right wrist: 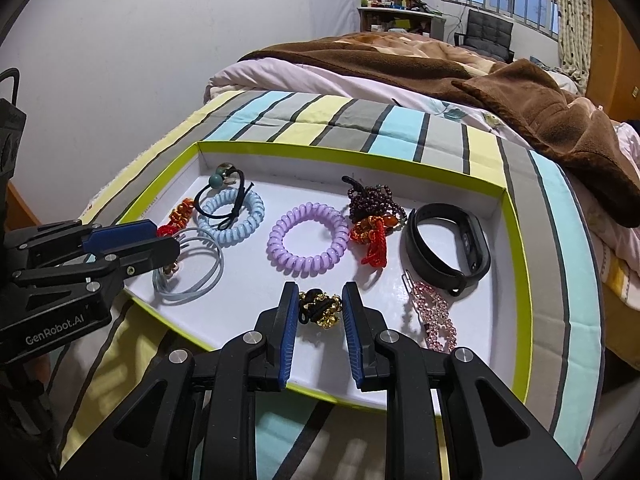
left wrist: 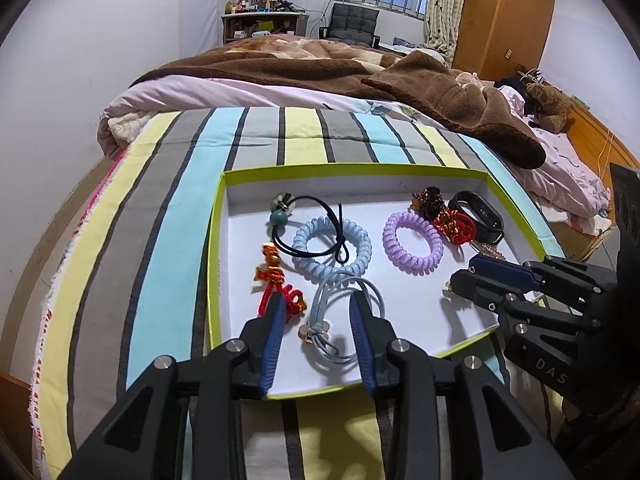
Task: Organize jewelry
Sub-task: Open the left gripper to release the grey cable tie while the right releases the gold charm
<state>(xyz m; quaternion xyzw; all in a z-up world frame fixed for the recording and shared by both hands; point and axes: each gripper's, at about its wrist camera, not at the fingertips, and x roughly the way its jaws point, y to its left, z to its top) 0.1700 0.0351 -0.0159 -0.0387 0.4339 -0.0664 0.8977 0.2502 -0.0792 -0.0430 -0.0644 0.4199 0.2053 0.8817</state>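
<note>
A white tray with a lime rim (left wrist: pixel 218 240) (right wrist: pixel 516 260) lies on a striped cloth and holds the jewelry. My left gripper (left wrist: pixel 318 306) (right wrist: pixel 164 242) stands open at the tray's near left. A pale blue hair tie with a gold charm (left wrist: pixel 320 320) (right wrist: pixel 188 268) lies loose between its fingers. My right gripper (right wrist: pixel 320 300) (left wrist: pixel 464 278) is at the near middle, shut on a black hair tie with gold beads (right wrist: pixel 320 307). Both blue pads press against its sides.
Also in the tray are a light blue coil tie (right wrist: pixel 232 216), a purple coil tie (right wrist: pixel 308 236), a black fitness band (right wrist: pixel 444 240), dark beads (right wrist: pixel 372 200), red knots (right wrist: pixel 372 242) and a pink crystal clip (right wrist: pixel 434 316). Behind lies a bed with a brown blanket (left wrist: pixel 440 92).
</note>
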